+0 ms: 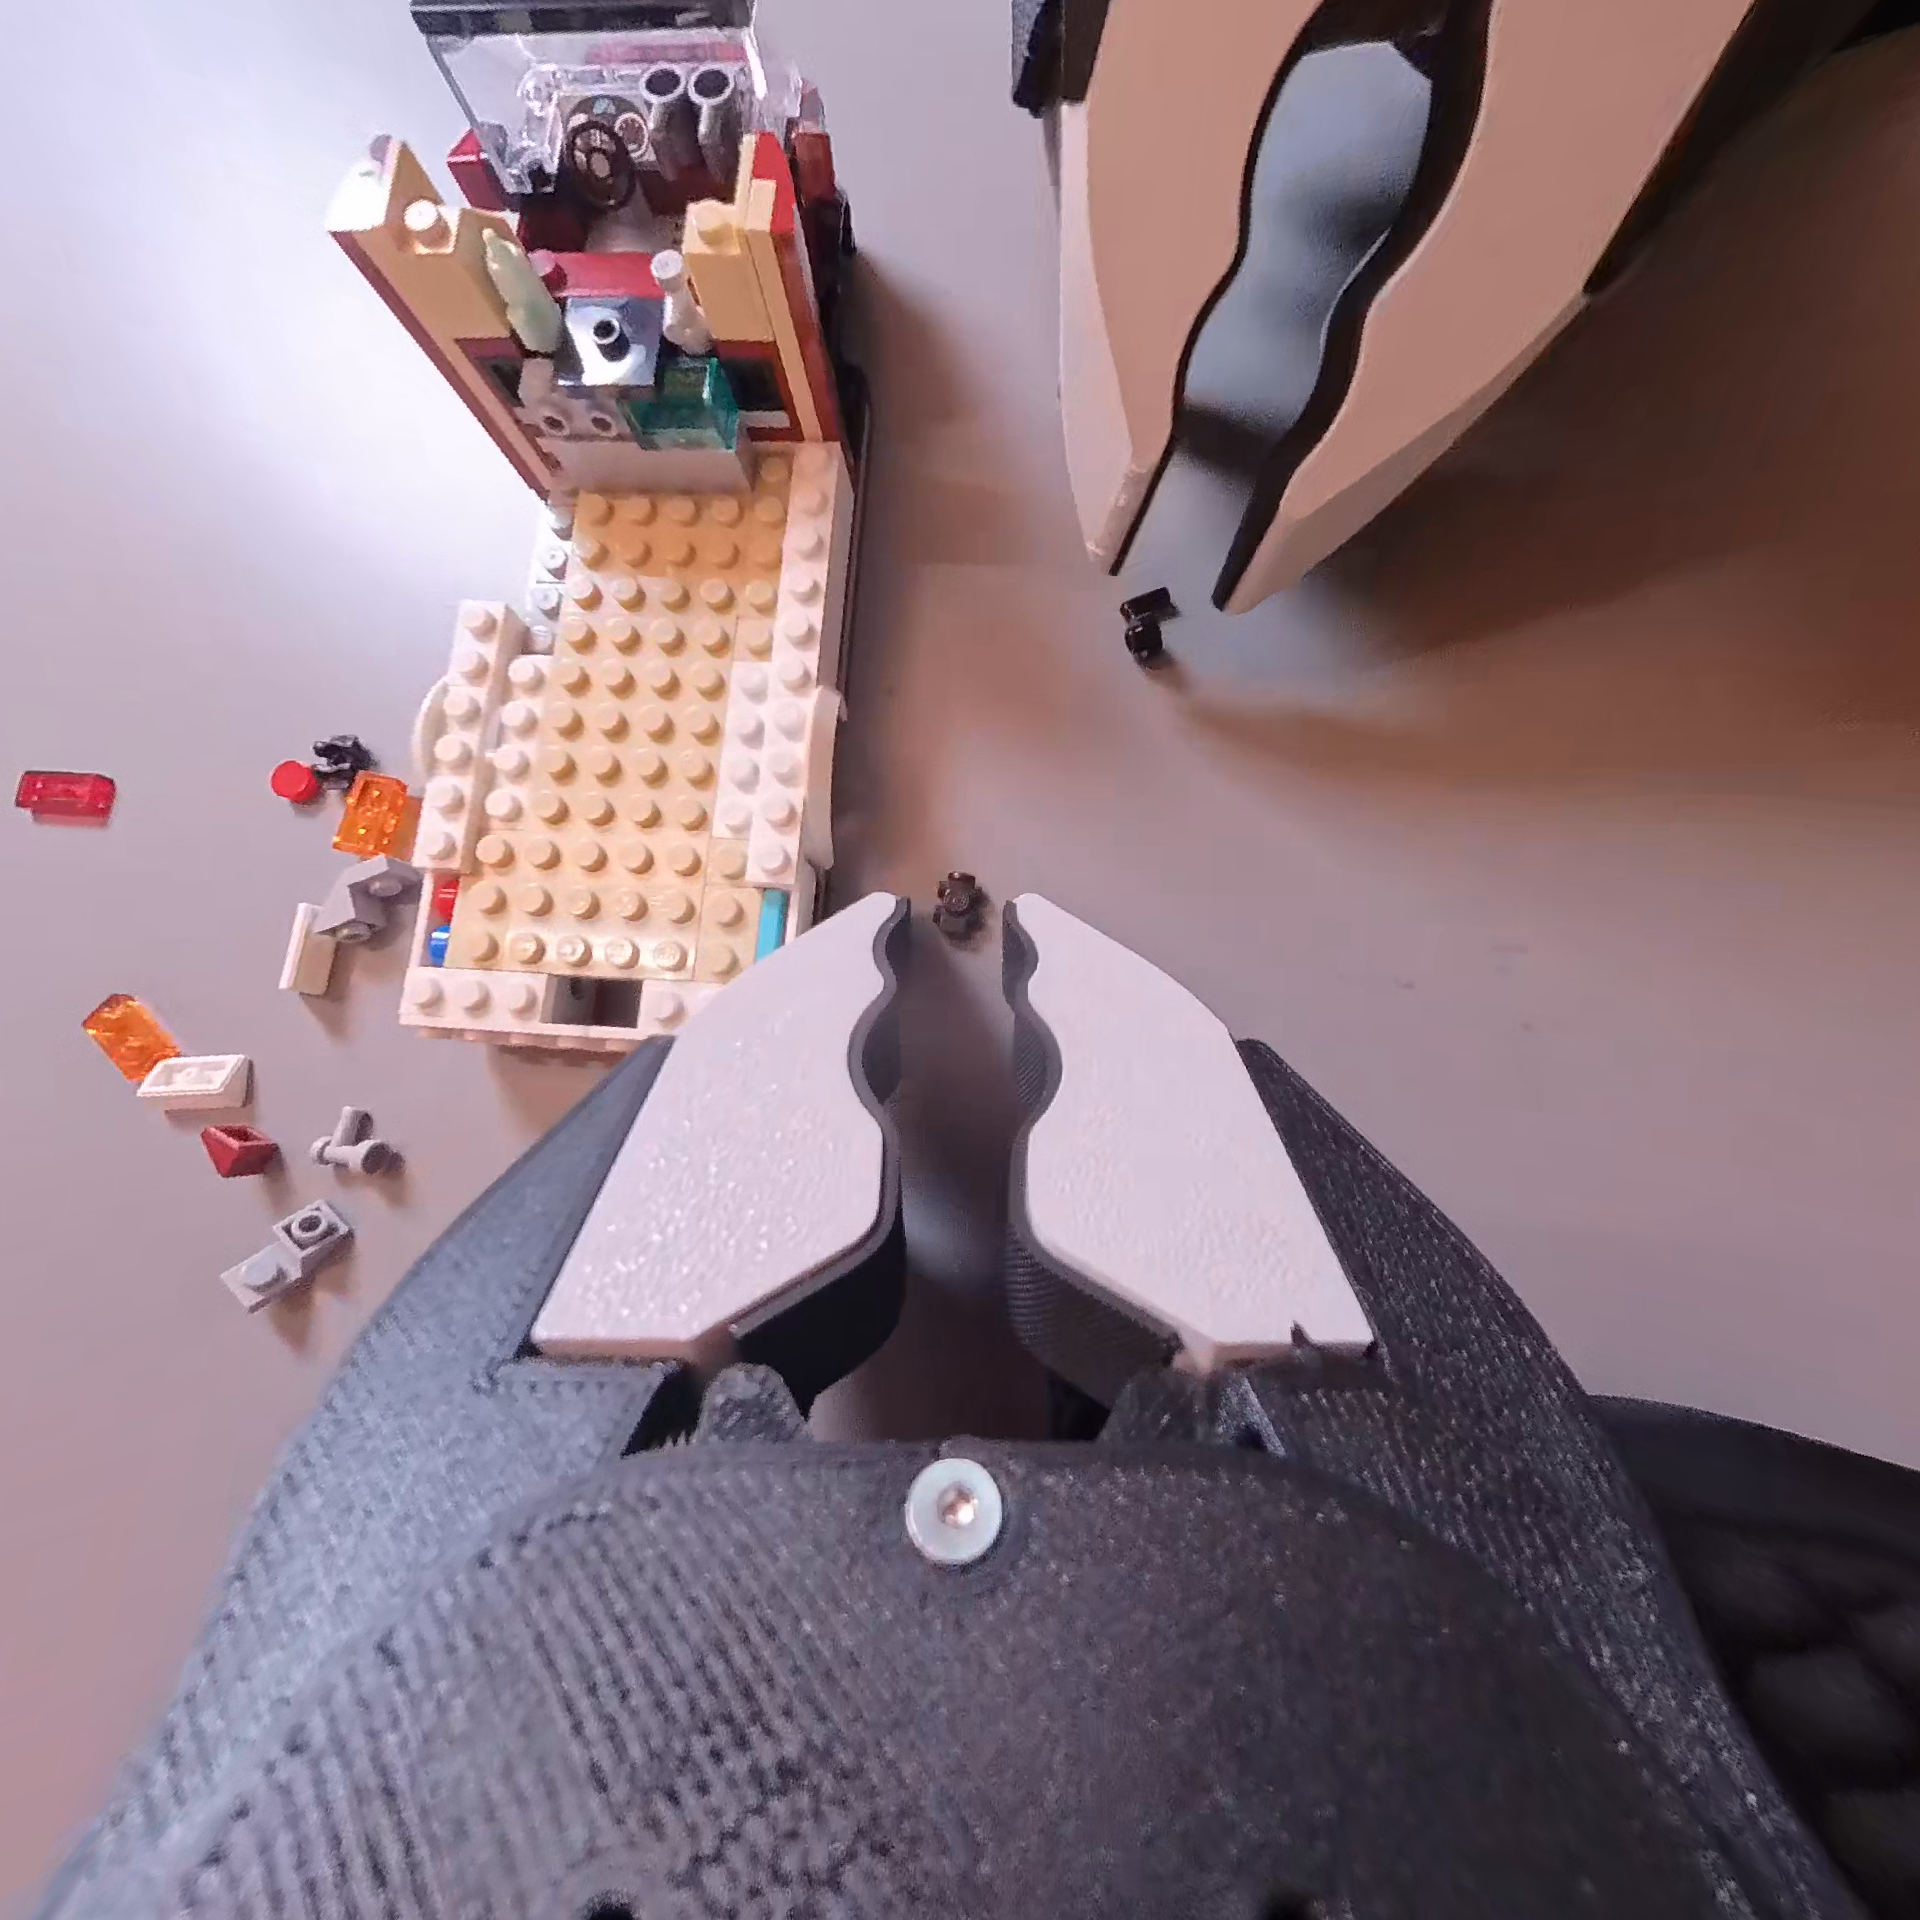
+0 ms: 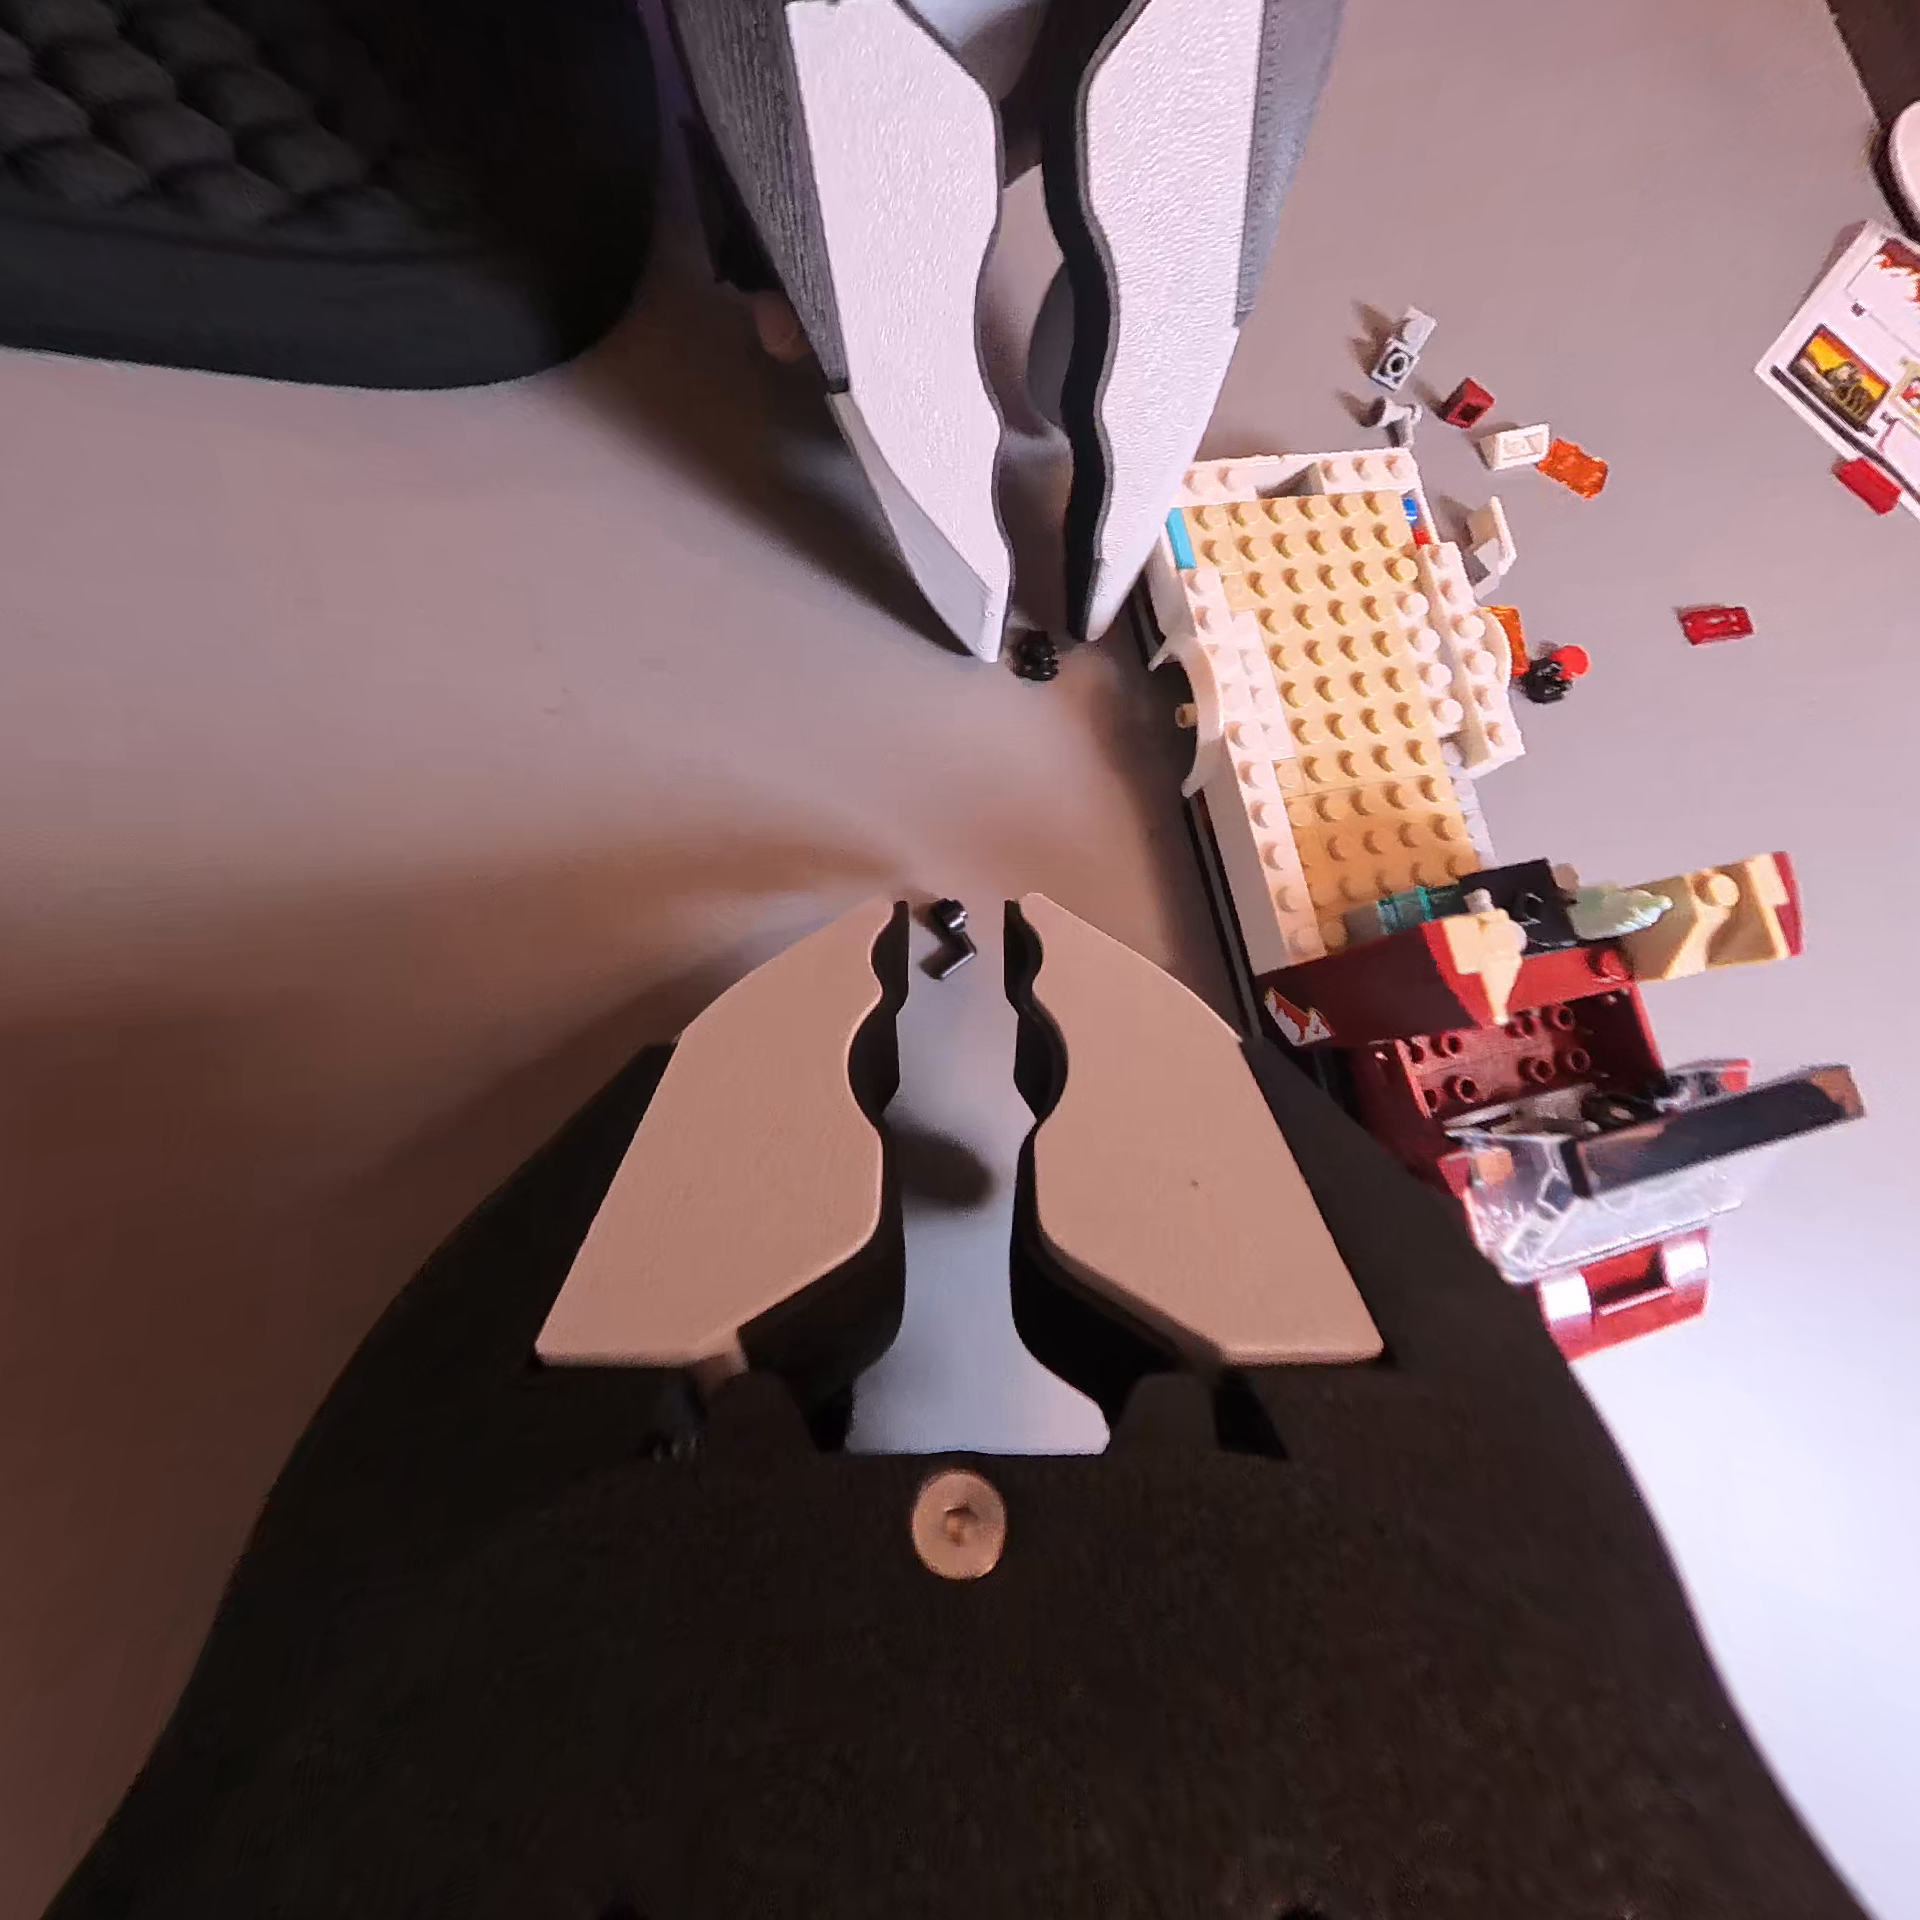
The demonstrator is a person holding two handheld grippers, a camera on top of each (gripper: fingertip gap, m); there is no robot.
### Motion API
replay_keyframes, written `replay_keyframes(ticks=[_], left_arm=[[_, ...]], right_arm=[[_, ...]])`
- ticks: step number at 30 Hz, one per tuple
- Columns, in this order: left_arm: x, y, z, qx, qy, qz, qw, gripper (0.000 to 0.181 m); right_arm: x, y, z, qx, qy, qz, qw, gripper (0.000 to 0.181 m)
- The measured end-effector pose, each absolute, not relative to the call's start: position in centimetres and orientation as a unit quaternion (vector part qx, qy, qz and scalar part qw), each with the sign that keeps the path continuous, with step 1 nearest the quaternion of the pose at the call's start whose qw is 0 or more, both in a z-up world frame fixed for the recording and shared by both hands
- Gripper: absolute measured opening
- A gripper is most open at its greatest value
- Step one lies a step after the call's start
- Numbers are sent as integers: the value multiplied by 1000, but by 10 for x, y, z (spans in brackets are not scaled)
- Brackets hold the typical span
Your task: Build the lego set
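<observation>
Left wrist view: the left gripper (image 1: 956,914), fingers apart, hovers over a plain grey surface (image 1: 1351,1039) with a small dark piece (image 1: 958,906) lying between its tips, just beside the half-built lego set (image 1: 634,727), whose tan studded floor ends in a dark red cab. Loose red, orange, white and grey bricks (image 1: 249,1039) lie scattered on the set's far side, and a printed sheet (image 2: 1849,374) rests near the surface's edge. The right gripper (image 2: 958,914), fingers also apart, frames a second small black piece (image 2: 951,938); a dark quilted cushion (image 2: 208,156) shows beyond the surface.
</observation>
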State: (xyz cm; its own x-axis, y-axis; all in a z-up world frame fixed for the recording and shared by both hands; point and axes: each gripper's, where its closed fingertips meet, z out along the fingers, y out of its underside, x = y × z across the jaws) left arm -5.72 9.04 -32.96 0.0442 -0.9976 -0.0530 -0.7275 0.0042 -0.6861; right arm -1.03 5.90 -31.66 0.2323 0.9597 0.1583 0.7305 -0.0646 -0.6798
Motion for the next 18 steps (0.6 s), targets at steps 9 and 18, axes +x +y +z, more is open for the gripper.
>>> replay_keyframes(ticks=[9, 18], left_arm=[[-58, 56, -328, -647, 673, -281, 222, 16], [-61, 88, -327, -664, 652, -246, 272, 19]], right_arm=[[-3, 65, -316, -719, -584, 171, 336, 17], [0, 65, -317, -723, -582, 178, 327, 17]])
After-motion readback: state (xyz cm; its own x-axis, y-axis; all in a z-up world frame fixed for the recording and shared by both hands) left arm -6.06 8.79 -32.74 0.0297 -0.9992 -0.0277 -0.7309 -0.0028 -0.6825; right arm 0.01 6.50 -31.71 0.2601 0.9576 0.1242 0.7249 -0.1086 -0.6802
